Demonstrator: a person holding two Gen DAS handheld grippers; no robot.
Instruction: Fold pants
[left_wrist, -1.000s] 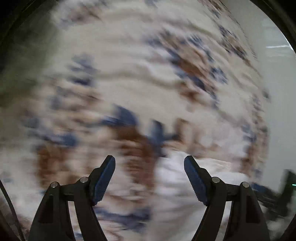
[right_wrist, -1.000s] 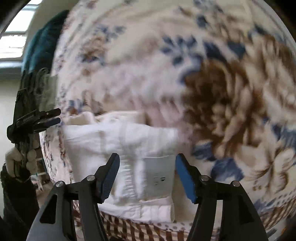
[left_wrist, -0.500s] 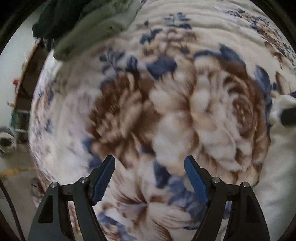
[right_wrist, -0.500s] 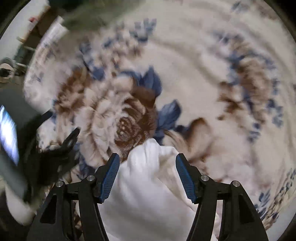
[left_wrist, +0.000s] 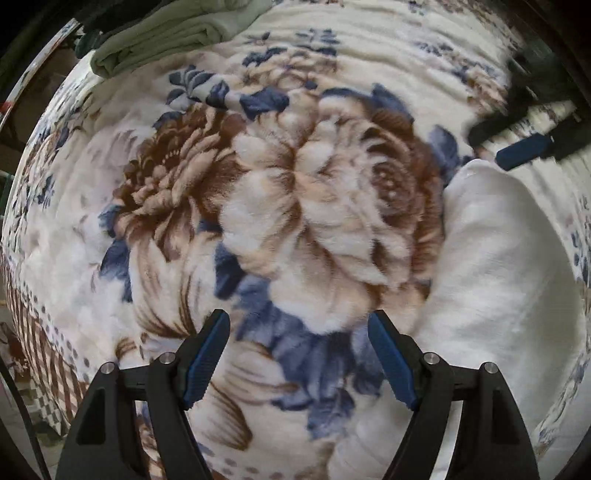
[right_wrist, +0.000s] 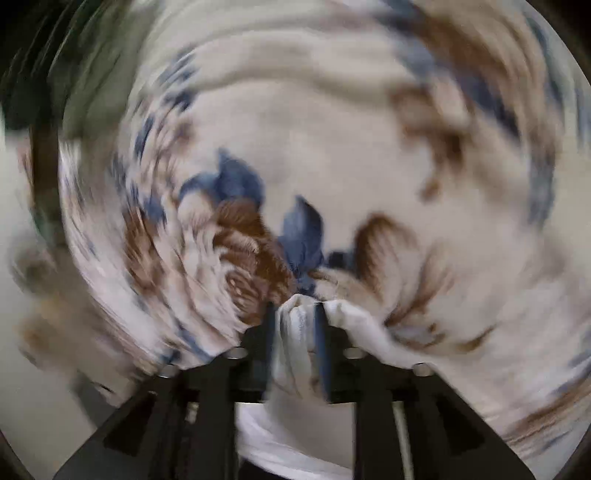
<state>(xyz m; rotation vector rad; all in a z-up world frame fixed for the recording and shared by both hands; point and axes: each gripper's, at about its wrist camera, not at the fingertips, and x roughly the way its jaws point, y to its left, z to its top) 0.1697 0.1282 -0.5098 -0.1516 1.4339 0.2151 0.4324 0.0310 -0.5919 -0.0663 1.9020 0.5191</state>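
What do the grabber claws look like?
Each gripper, left and right, has two black plastic arms with triangle-shaped holes and small silver bolts. The fingers carry ribbed blue pads on their inner faces. A thin black cable runs beside the left one.

I see a floral blanket (left_wrist: 280, 206) covering the bed. White pants (left_wrist: 495, 280) lie at right; folded green cloth (left_wrist: 177, 33) at upper left.

The blanket (left_wrist: 295, 206) is looking plush and fleecy; the white pants (left_wrist: 498, 266) are showing soft, matt cloth.
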